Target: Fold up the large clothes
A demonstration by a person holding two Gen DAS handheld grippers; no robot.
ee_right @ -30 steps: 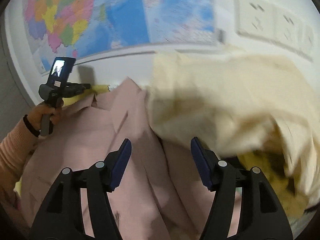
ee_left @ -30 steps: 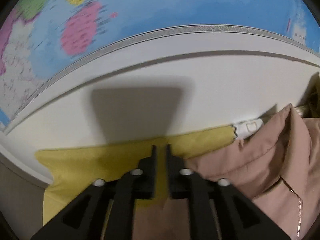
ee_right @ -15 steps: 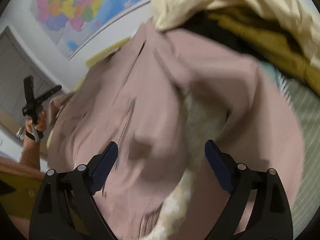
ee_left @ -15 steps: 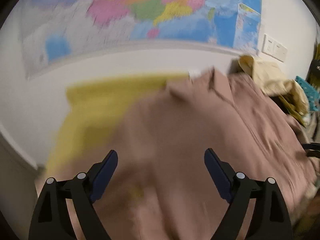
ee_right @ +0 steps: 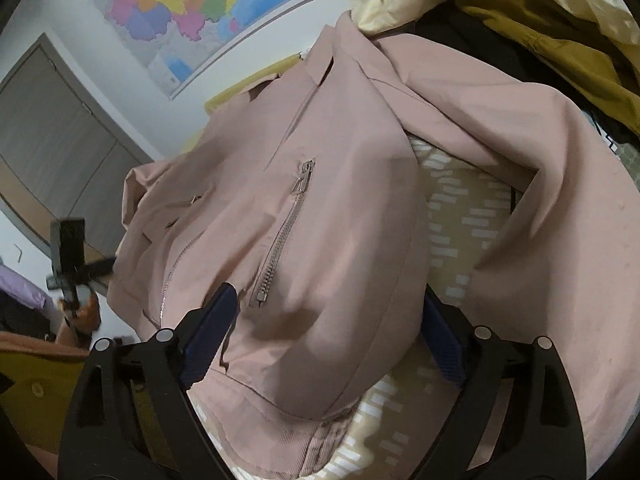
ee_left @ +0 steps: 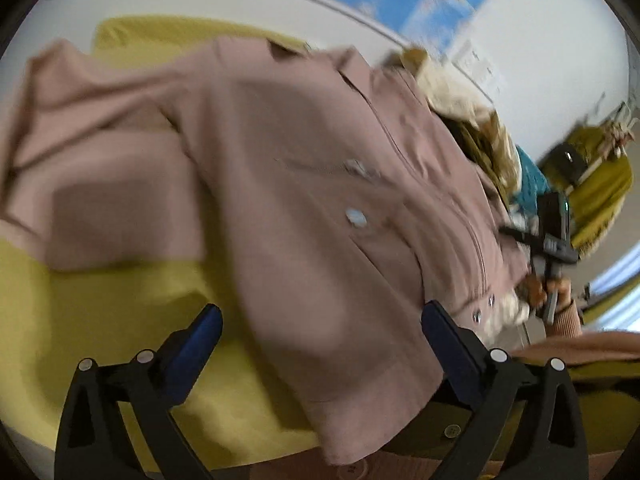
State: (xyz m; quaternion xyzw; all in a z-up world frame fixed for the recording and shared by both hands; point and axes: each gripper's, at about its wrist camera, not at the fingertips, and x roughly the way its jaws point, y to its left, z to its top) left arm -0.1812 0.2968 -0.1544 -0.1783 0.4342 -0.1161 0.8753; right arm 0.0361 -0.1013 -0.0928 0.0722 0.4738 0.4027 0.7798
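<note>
**Pink jacket spread out, both tools open above it**

Nearest in the left wrist view, the left tool (ee_left: 320,328) has its blue-padded fingers (ee_left: 200,340) wide apart, gripping nothing, above the hem of the dusty-pink zip-front jacket (ee_left: 304,184). The jacket lies front-up on a yellow-green cloth-covered surface (ee_left: 80,320), one sleeve stretched toward the left edge. In the right wrist view, the right tool (ee_right: 328,328) is likewise spread, its fingers on either side of the jacket's lower front panel without closing on it. A silver metal zipper (ee_right: 280,240) runs up that panel. The front flap lies turned back, showing a cream patterned lining (ee_right: 452,216). Beyond the collar sits a pile of pale-yellow and mustard garments (ee_right: 520,4). Farthest, a colourful wall map (ee_right: 200,4) hangs on the white wall.
</note>
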